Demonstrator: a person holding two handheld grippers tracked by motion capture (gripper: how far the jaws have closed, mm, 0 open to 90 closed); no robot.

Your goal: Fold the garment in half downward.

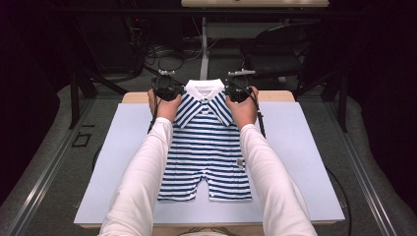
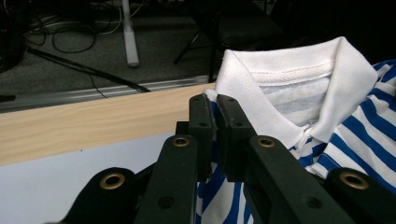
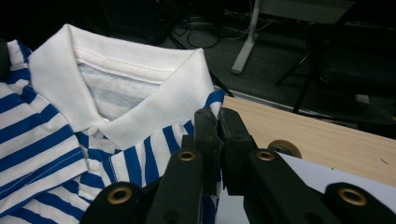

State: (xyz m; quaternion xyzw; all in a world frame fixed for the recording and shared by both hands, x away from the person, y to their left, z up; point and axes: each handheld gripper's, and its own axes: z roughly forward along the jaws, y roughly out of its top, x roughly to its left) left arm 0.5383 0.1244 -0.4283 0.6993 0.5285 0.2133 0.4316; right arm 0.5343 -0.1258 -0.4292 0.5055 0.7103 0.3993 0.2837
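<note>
Long white sleeves point(image 1: 142, 182); 2 black grippers, left gripper point(image 2: 215, 105), right gripper point(image 3: 218, 116), brass-ringed screw holes.

A romper point(image 1: 206, 147) with blue and white horizontal stripes and a plain white collar point(image 2: 299, 79) lies on a pale lavender-grey mat point(image 1: 305, 162). Light wood table point(image 2: 93, 126) shows at the far edge. Sleeves point(image 1: 142, 182) are white; grippers point(image 2: 215, 122) black.

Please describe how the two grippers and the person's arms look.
Both arms wear long pale pink sleeves. The left gripper and right gripper have black jaws with brass-coloured rivets on black linkage bars. A thin black cable trails from the right gripper.
</note>
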